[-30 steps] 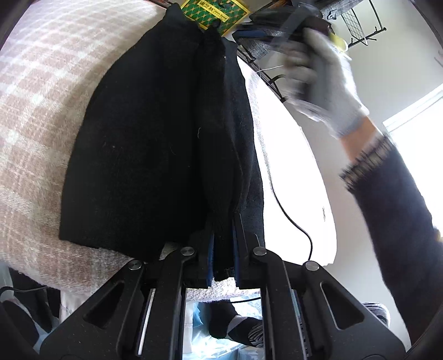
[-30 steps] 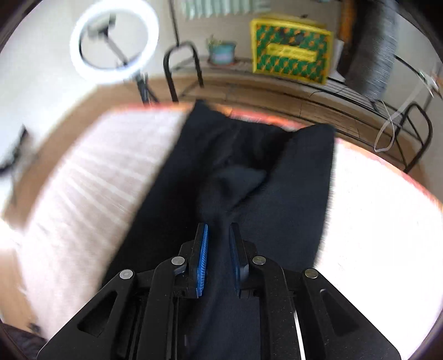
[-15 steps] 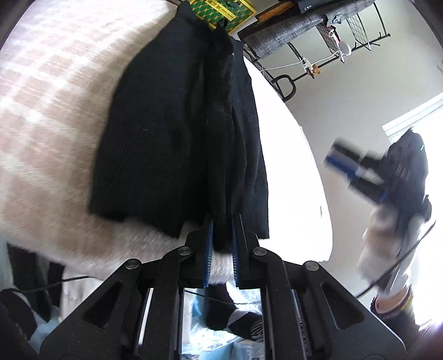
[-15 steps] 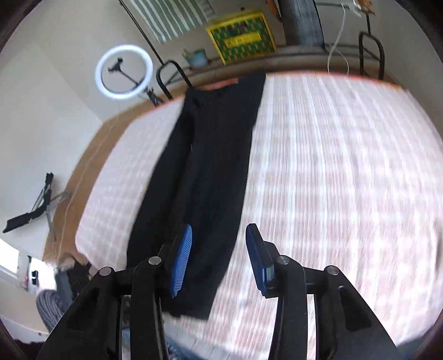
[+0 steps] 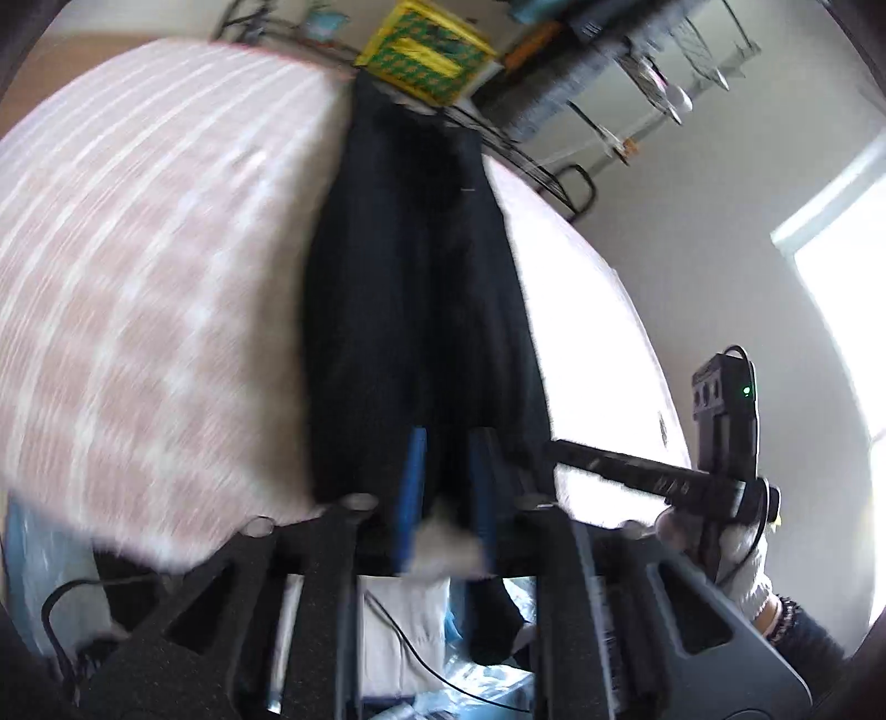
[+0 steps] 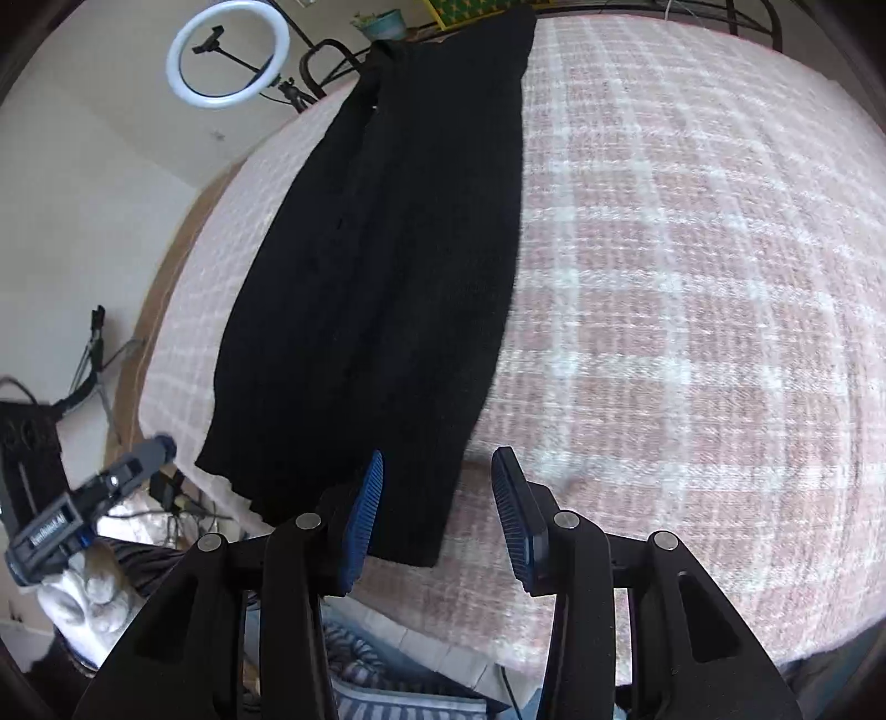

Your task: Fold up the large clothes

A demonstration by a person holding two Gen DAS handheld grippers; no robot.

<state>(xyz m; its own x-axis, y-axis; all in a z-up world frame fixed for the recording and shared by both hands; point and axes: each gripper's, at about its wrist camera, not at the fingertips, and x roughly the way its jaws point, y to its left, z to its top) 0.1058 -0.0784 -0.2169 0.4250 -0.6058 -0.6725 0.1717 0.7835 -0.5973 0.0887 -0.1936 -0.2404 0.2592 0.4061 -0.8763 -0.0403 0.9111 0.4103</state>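
A: Start near. What are the tongs doing?

B: The left gripper [image 5: 446, 487] has its jaws opening. The near hem of the black garment [image 5: 421, 310] sits in the gap between the blue pads, but they no longer press on it. That view is blurred, so the hem's edge is hard to trace.

A: And the right one?

B: The right gripper [image 6: 437, 515] is released, its jaws apart with nothing between them. It hangs over the near edge of the bed, just right of the garment's near right corner [image 6: 410, 548]. From the left wrist it shows at the right edge, held in a gloved hand [image 5: 742, 559].

A: Where does the garment lie?

B: On the pink checked blanket [image 6: 692, 304], folded lengthwise into a long narrow strip. It runs from the near edge of the bed to the far edge, left of the bed's middle in the right wrist view. Its near hem reaches the blanket's edge.

A: Does the left tool show from the right wrist?

B: Yes, at the near left, in the other gloved hand [image 6: 88, 592], beside the bed's corner.

A: And further off?

B: A ring light [image 6: 227, 55] stands at the far left. A yellow and green box [image 5: 426, 52] sits beyond the garment's far end, beside a black wire rack [image 5: 626, 72] along the wall.
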